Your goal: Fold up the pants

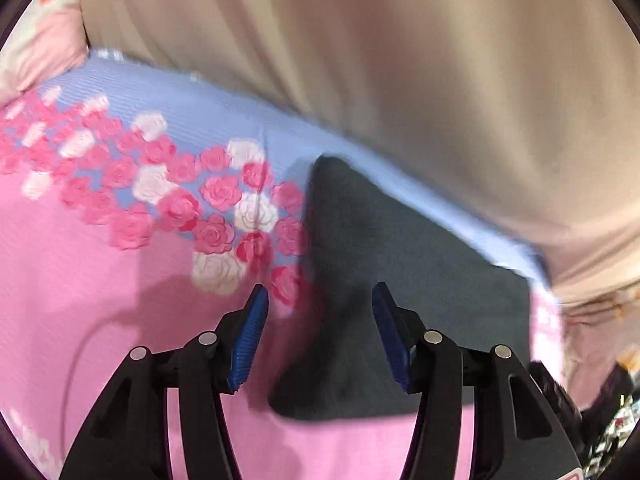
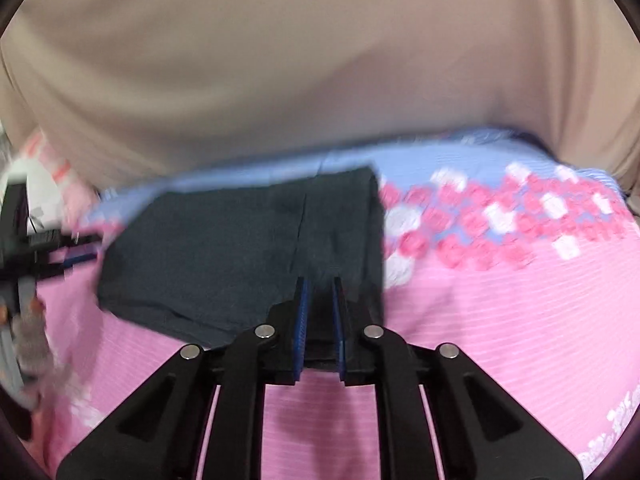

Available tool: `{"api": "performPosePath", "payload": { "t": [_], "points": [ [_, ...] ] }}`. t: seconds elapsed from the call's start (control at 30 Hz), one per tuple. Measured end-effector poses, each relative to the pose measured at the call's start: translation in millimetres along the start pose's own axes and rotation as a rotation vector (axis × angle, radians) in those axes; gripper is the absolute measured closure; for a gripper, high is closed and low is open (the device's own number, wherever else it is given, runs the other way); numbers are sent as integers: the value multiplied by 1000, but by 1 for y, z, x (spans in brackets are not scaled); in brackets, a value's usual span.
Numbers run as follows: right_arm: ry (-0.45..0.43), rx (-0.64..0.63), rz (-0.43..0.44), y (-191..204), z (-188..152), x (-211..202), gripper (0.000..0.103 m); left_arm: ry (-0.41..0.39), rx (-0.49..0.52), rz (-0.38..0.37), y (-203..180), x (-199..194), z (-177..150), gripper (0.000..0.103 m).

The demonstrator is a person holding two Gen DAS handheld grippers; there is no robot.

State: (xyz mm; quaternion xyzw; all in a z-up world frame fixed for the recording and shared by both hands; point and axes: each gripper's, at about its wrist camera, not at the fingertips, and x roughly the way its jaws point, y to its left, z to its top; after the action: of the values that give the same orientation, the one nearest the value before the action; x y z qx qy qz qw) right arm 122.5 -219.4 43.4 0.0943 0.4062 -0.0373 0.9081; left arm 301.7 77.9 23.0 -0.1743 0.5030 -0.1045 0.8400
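Note:
The dark grey pants (image 1: 400, 248) lie folded into a compact block on the pink bedspread (image 1: 100, 300). My left gripper (image 1: 320, 294) hovers over the block's left edge with its blue pads wide apart and pressing on nothing. In the right wrist view the pants (image 2: 224, 248) spread to the left and ahead. My right gripper (image 2: 320, 284) sits at their near right corner, its pads almost together with dark fabric pinched between them. Both views are motion-blurred.
The bedspread (image 2: 500, 320) is pink with a band of pink and white roses and a pale blue strip at the far edge. Beige fabric (image 1: 400, 60) hangs behind the bed. A floral pillow (image 1: 44, 48) lies far left. Clutter (image 2: 24, 320) crowds the bed's left side.

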Motion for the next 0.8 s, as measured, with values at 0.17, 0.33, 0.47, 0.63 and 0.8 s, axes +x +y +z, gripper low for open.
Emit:
{"api": "performPosePath", "payload": {
  "t": [0.17,0.33,0.47,0.63,0.8],
  "points": [
    [-51,-10,-27,6,-4,-29,91,-23,4,98,5,18,11,46],
    [-89,25,-10,9,-38,-67,73,-111,64,95,-4,-46,-24,48],
    [-109,76,-16,23,-74,-86,71,-207,227,128,-36,-91,-95,46],
    [-128,41,-74,51,-108,-100,44,-275,341,141,-62,-97,-170,31],
    [-169,63,-121,57,-128,-115,15,-256,364,189,-64,-82,-199,31]
  ]
}}
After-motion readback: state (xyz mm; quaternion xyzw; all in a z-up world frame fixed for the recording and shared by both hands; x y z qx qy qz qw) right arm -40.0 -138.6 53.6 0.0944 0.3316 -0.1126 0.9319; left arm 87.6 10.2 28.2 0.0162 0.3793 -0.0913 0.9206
